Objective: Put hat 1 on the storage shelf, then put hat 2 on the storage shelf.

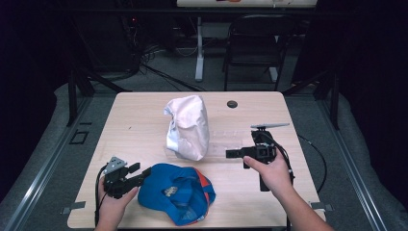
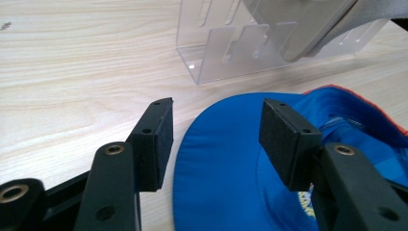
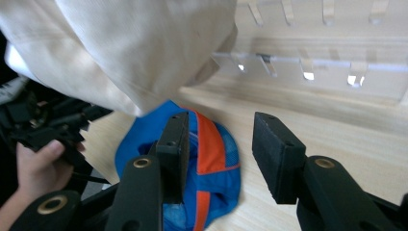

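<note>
blue fabric cap with orange panel point(image 1: 177, 192) is laid crown-down at the near edge of the pale wooden counter point(image 1: 139, 120). left gripper point(image 1: 137, 174) is held at its brim, jaws released astride it, likely for grasping. right gripper point(image 1: 232, 154) is held released beside the white cap on the clear acrylic stand point(image 1: 188, 126).

From my station, the clear rack point(image 1: 226, 139) reads faint in the high view, and the white cap point(image 1: 186, 126) hides much of it. In the left gripper view the top edge cuts off that cap point(image 2: 308, 24) and the right edge cuts the blue cap point(image 2: 231, 159). In the right gripper view the left gripper point(image 3: 45, 126) is blurred; I cannot tell its jaw spacing there.
</note>
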### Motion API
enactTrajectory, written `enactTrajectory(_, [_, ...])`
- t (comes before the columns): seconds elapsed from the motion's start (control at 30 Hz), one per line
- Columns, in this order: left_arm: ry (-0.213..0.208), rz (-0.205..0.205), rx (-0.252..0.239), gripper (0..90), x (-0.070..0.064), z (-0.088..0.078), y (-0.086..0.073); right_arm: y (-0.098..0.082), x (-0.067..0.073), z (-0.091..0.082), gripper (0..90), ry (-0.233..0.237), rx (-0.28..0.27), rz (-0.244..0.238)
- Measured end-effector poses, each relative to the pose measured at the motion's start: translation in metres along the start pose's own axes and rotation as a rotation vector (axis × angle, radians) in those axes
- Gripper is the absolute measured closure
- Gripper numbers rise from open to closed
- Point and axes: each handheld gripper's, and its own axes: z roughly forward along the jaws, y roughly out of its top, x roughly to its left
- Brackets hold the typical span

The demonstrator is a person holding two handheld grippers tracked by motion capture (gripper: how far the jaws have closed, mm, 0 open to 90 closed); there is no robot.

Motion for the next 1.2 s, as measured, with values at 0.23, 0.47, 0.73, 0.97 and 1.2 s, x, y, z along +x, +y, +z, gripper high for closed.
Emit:
enactTrajectory(0.23, [0.011,-0.006,-0.009,46.5,0.01,-0.003,-0.005,-0.025,-0.009,0.017,57.7,-0.016,0.026,-0.022])
enactTrajectory(0.47, [0.022,-0.025,-0.003,46.4,0.016,-0.003,-0.005,-0.045,-0.01,0.032,58.1,-0.011,0.047,-0.054])
enactTrajectory(0.73, [0.032,-0.028,0.009,46.1,0.018,-0.004,-0.008,-0.062,-0.012,0.045,58.1,0.038,0.094,-0.066])
enactTrajectory(0.97, [0.042,-0.01,0.004,46.1,0.015,-0.001,-0.01,-0.074,-0.016,0.054,58.5,0.077,0.108,-0.046])
enactTrajectory(1.2, [0.042,0.007,0.021,45.8,0.013,0.001,-0.011,-0.084,-0.016,0.065,58.6,0.127,0.139,-0.035])
